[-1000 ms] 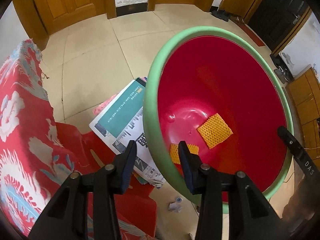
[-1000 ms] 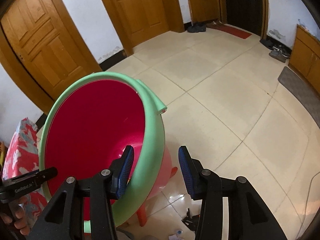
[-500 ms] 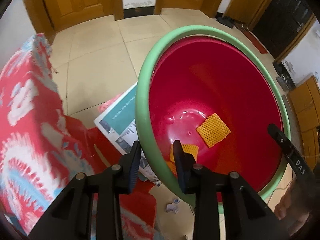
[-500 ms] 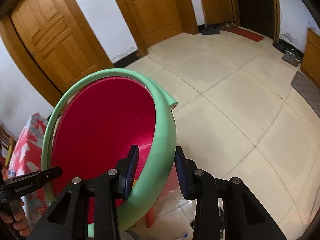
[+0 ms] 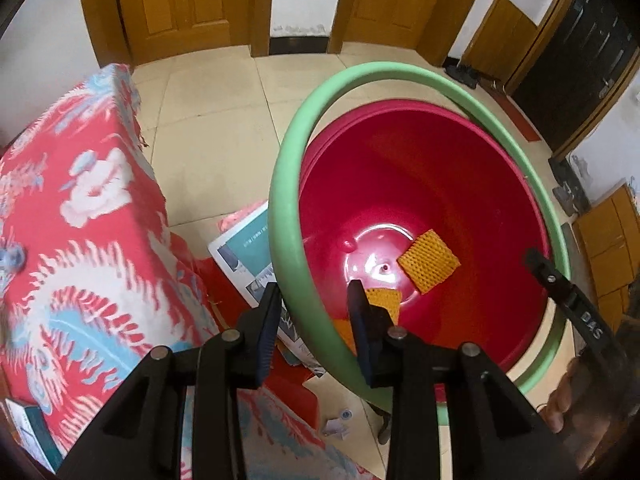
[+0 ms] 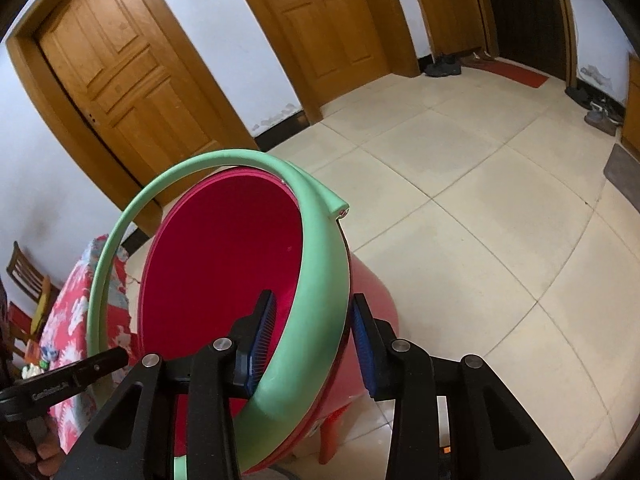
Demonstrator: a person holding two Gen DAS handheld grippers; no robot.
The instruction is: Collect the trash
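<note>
Your left tongs [image 5: 314, 312] straddle the green ring [image 5: 280, 216] on the near left of the red bin [image 5: 424, 184], one pad outside, one inside, closed down on it by the look of things. Your right tongs [image 6: 312, 332] clamp the same ring on the opposite side. The ring has lifted off the bin's far edge, tilted up away from you. Straight ahead of the left tongs, down on the bin's floor, lie the orange mesh pieces [image 5: 428, 262]. More trash sits left of the bin: newspaper [image 5: 244, 252], and paper scraps [image 5: 338, 426] on the floor below. The left tongs are nearer to both.
</note>
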